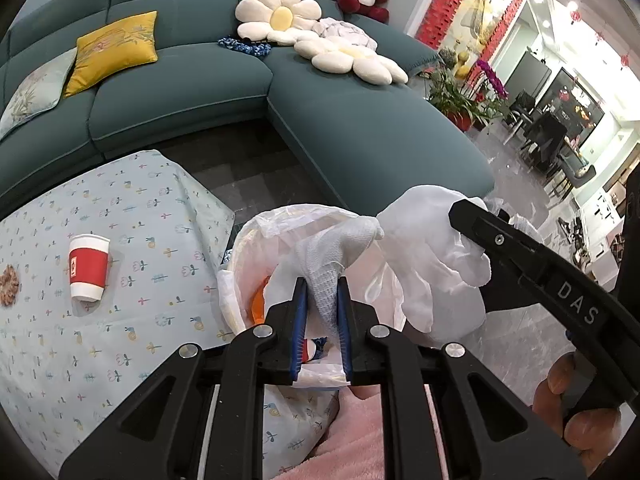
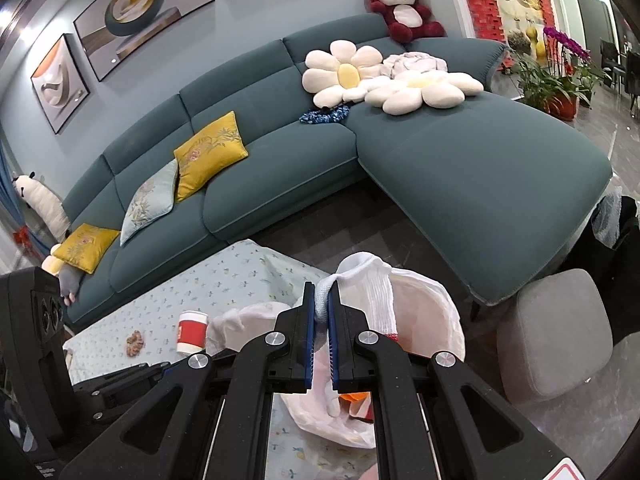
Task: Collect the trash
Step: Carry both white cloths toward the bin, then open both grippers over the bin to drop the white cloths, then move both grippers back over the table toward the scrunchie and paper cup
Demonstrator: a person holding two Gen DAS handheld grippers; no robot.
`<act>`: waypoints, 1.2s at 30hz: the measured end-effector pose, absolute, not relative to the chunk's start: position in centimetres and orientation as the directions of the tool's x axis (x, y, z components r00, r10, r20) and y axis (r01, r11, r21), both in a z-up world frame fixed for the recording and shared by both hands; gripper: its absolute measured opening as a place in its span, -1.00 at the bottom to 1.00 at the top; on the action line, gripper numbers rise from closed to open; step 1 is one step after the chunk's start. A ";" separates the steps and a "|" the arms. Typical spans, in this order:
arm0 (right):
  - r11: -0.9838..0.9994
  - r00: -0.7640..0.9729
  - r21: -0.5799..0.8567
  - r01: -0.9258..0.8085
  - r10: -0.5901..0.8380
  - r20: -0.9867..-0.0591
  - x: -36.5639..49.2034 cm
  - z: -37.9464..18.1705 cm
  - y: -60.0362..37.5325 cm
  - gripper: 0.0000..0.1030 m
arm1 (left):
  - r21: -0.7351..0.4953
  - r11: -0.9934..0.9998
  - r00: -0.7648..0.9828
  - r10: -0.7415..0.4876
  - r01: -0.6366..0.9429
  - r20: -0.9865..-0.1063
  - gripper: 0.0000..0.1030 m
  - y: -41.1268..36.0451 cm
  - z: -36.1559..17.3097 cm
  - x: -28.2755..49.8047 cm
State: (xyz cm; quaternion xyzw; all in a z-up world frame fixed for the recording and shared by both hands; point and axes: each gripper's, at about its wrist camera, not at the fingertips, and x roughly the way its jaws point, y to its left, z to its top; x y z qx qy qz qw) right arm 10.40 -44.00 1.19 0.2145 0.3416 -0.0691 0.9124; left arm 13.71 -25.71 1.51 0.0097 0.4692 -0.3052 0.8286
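My left gripper [image 1: 322, 292] is shut on a white textured cloth [image 1: 334, 256] and holds it over the open mouth of a white plastic trash bag [image 1: 276, 220]; orange and red trash shows inside the bag. My right gripper [image 2: 322, 304] is shut on a white sock-like cloth [image 2: 376, 288] beside the same bag [image 2: 432, 312], and it also shows in the left wrist view [image 1: 476, 216], gripping white material. A red and white paper cup [image 1: 88, 268] lies on the patterned tablecloth [image 1: 120, 208]; it also shows in the right wrist view [image 2: 192, 332].
A brown scrunchie [image 1: 9, 285] lies left of the cup. A teal sectional sofa [image 1: 320, 112] with cushions stands behind the table. A grey stool [image 2: 556, 332] sits at the right. A black device [image 2: 36, 344] stands at the left in the right wrist view.
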 end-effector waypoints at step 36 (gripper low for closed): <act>0.937 0.765 0.286 0.201 0.032 -0.643 11.8 3.0 -39.0 -0.08 | -0.240 0.874 0.483 -0.441 0.423 -0.756 -0.02 -20.5 3.0 15.1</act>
